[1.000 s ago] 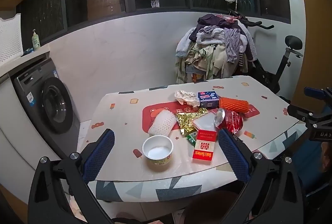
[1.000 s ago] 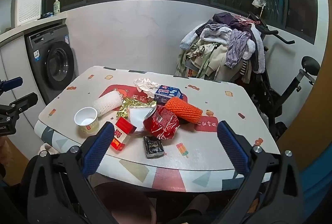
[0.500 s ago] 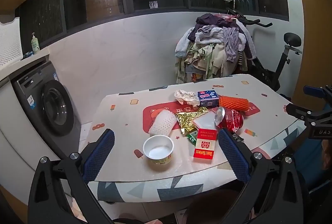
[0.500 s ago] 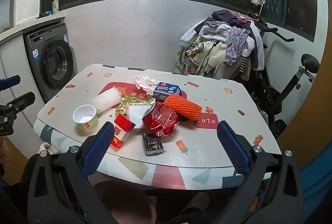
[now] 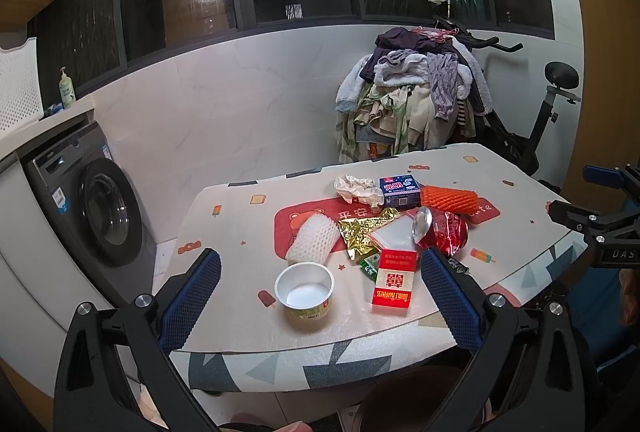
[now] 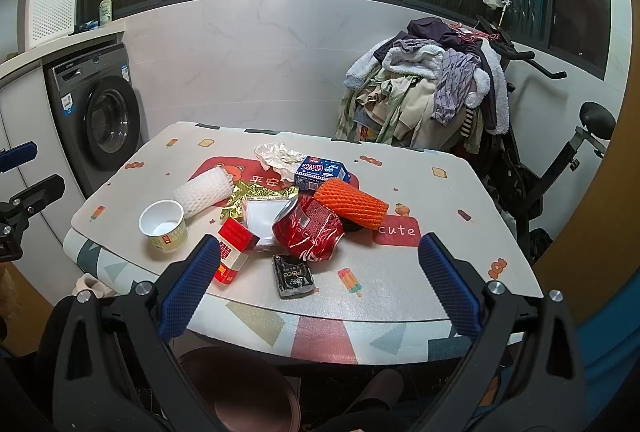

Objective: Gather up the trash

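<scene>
Trash lies in a heap on the table [image 5: 224, 232]: a white paper cup [image 5: 305, 289], a red carton [image 5: 393, 288], a crushed red can [image 6: 309, 231], white foam netting [image 5: 313, 237], orange foam netting [image 6: 351, 208], a blue box [image 6: 321, 172], crumpled tissue [image 6: 280, 158], gold foil [image 5: 362, 232] and a black packet [image 6: 292, 275]. My left gripper [image 5: 316, 298] is open and empty, held before the table's front edge with the cup between its fingers in view. My right gripper [image 6: 316, 284] is open and empty, held before the front edge near the black packet.
A brown bin [image 6: 240, 388] stands under the table's front edge. A washing machine [image 5: 100, 208] is at the left. An exercise bike piled with clothes [image 6: 432, 92] stands behind the table. Windows run along the back wall.
Both grippers have edged slightly nearer the table and stay open. Nothing on the table has moved.
</scene>
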A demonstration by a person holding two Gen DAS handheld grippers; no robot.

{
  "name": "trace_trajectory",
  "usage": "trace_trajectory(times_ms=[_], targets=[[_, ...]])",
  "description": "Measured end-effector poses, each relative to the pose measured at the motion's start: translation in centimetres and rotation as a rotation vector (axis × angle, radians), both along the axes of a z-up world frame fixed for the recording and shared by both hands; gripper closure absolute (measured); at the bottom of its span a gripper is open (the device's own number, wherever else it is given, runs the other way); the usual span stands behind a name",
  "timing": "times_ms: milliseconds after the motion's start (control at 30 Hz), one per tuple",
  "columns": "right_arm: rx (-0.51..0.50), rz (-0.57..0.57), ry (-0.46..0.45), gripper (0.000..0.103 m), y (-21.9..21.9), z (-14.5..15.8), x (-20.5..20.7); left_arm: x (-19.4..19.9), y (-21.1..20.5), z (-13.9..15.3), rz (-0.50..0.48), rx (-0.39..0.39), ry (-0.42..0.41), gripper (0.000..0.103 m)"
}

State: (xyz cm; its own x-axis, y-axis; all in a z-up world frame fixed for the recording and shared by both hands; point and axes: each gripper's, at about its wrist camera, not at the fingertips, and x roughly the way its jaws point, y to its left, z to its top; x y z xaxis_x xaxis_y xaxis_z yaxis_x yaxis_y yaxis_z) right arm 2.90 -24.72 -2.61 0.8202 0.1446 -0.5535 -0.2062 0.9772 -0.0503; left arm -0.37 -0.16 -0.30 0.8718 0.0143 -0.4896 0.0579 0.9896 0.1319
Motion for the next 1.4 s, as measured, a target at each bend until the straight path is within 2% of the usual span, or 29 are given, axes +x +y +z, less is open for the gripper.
trace_trajectory(times_ms=[1400], targets=[[0.003,-0.002,-0.001,0.006,-0.35,0.18,0.0,0.01,-0.94,0.64,-0.01,0.01,-0.008,0.005]])
